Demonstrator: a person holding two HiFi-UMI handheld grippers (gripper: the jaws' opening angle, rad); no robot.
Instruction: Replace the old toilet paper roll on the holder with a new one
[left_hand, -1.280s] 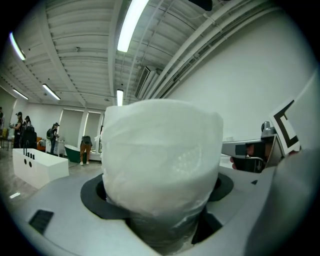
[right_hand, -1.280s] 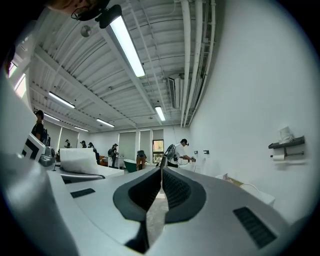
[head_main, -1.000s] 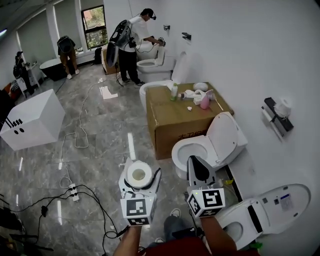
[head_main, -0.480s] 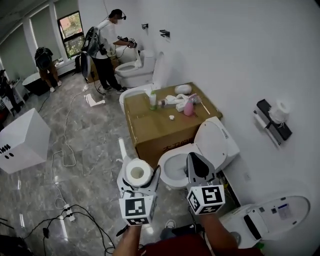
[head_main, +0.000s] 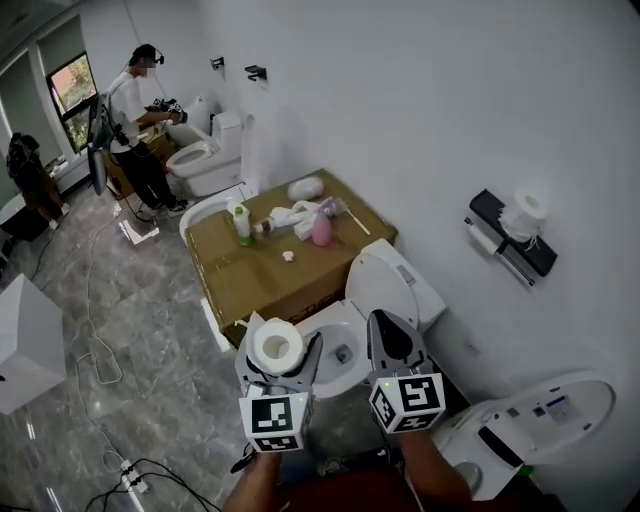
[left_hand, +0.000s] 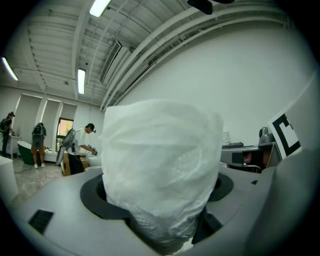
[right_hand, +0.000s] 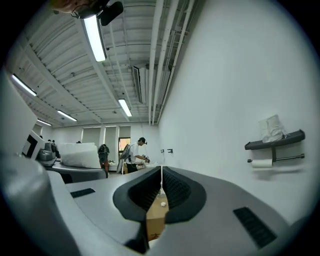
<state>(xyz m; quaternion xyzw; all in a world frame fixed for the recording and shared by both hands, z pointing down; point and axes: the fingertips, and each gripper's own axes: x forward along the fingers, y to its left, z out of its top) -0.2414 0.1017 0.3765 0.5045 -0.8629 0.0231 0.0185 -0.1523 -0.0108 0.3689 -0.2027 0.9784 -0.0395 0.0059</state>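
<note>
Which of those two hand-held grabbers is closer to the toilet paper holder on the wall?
Right. The right gripper, shut and empty, is below-left of the holder in the head view; the left gripper, carrying the new roll, sits farther left.

Bottom centre, the roll (head_main: 277, 345) sits between the left gripper's (head_main: 280, 356) jaws, with the right gripper (head_main: 386, 325) just right of it. Beyond both lies a toilet (head_main: 385, 287), and behind it to the left a box (head_main: 250, 282) with bottles (head_main: 321, 230) on top. At the right, the holder (head_main: 512, 240) is on the wall. There's a second toilet (head_main: 540, 420) lower right and a person (head_main: 135, 110) upper left.
</note>
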